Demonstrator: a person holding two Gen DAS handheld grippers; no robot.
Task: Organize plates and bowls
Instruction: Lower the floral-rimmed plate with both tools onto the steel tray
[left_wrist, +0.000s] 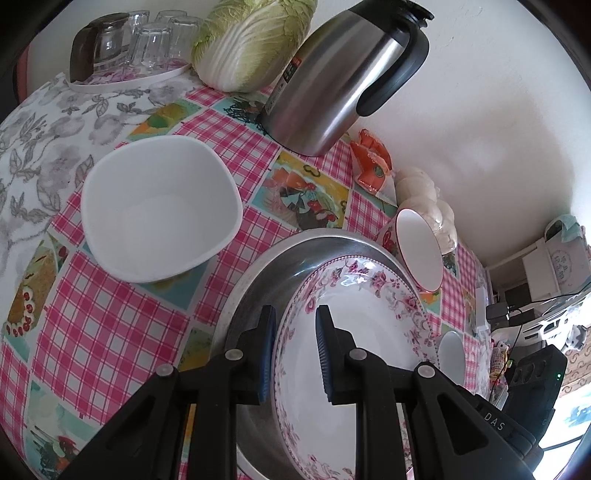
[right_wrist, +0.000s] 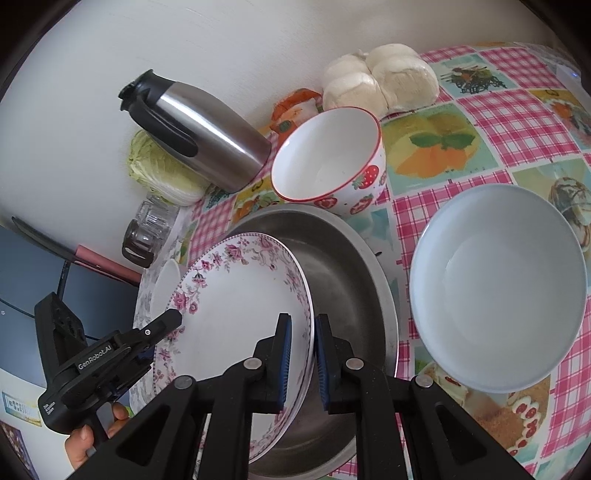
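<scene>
A white plate with pink flowers hangs tilted over a steel basin, and both grippers hold it. My left gripper is shut on the plate's rim, which passes between its blue pads. In the right wrist view my right gripper is shut on the opposite rim of the plate, above the basin. The left gripper shows there too, on the plate's far edge. A white squarish bowl, a strawberry-patterned bowl and a pale blue bowl stand around the basin.
A steel thermos jug, a cabbage and a tray of upturned glasses line the back by the wall. Bagged buns lie behind the strawberry bowl. A hand holds the left gripper's handle. The table has a pink checked cloth.
</scene>
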